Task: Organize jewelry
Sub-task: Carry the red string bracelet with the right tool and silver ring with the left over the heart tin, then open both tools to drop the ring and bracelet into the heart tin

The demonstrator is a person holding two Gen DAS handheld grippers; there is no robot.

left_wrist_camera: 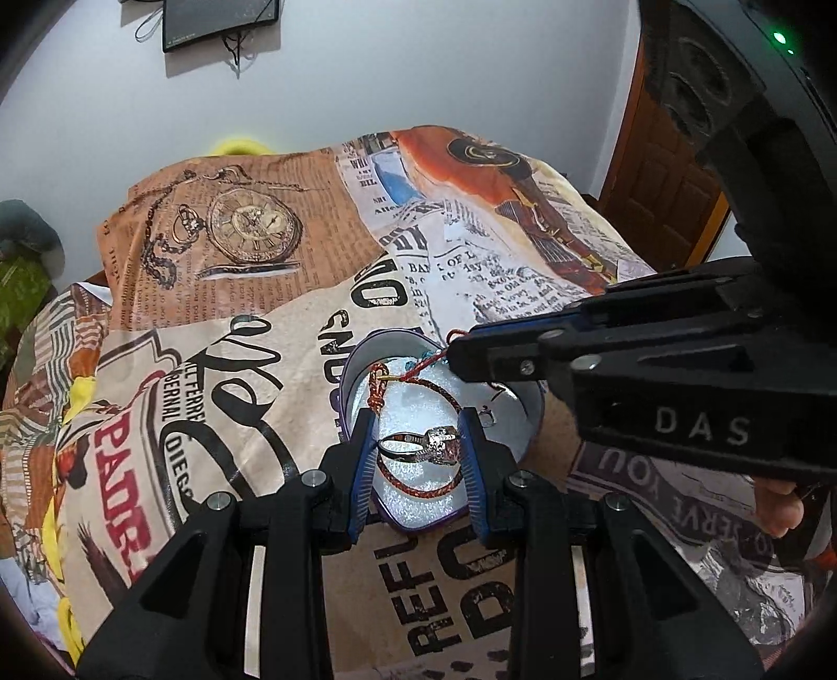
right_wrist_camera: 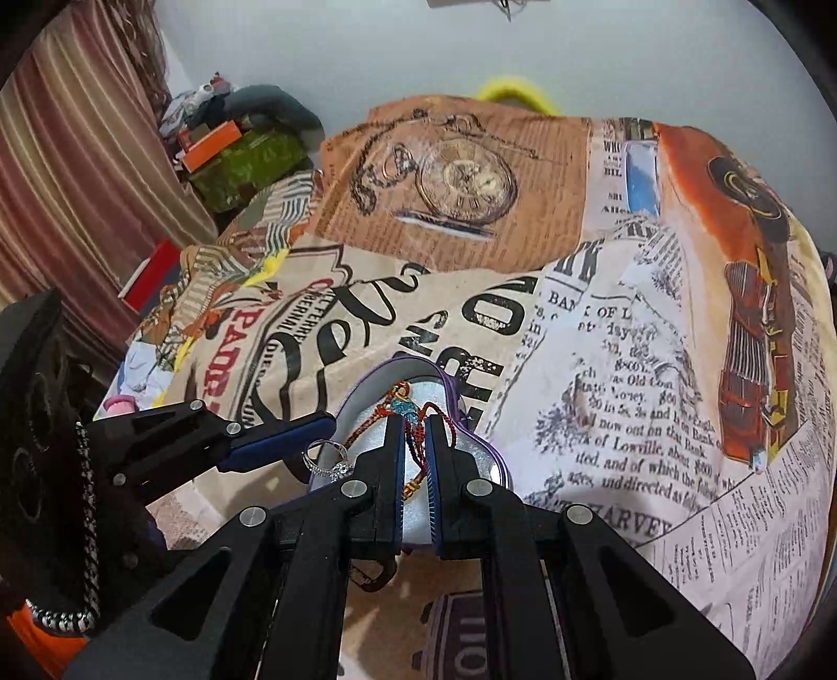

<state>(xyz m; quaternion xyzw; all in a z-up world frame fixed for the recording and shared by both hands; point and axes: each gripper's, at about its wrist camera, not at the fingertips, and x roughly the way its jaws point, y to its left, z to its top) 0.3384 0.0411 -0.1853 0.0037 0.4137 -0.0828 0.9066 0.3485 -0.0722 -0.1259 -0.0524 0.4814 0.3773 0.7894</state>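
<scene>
The left gripper [left_wrist_camera: 417, 460] stands nearest, its jaws clamped on a silver stone-set ring [left_wrist_camera: 423, 443] held just above a heart-shaped box [left_wrist_camera: 515, 418] with a purple rim and pale glittery lining. The right gripper [right_wrist_camera: 414, 460] has its jaws pinched nearly together on a red braided thread bracelet [right_wrist_camera: 418, 444], whose loop hangs over the box interior; a turquoise bead cluster [right_wrist_camera: 405, 405] sits on the thread beyond the fingertips. In the left wrist view the right gripper's body bears white lettering "DAS", and its lower edge is cut off. Small items at the box's far wall are too small to identify. The box rests on a printed cloth [left_wrist_camera: 251, 335] covering a surface whose kind cannot be told. Legible print, partly upside down, includes "BANK OF L", "SERVE YOU", "REFU" and, in the right wrist view, "HARVEY"; other lines are creased or blurred. A pocket-watch print [left_wrist_camera: 251, 225] lies farther back. Beyond stands a pale wall with a dark device [left_wrist_camera: 219, 21], cropped at the frame's top.
</scene>
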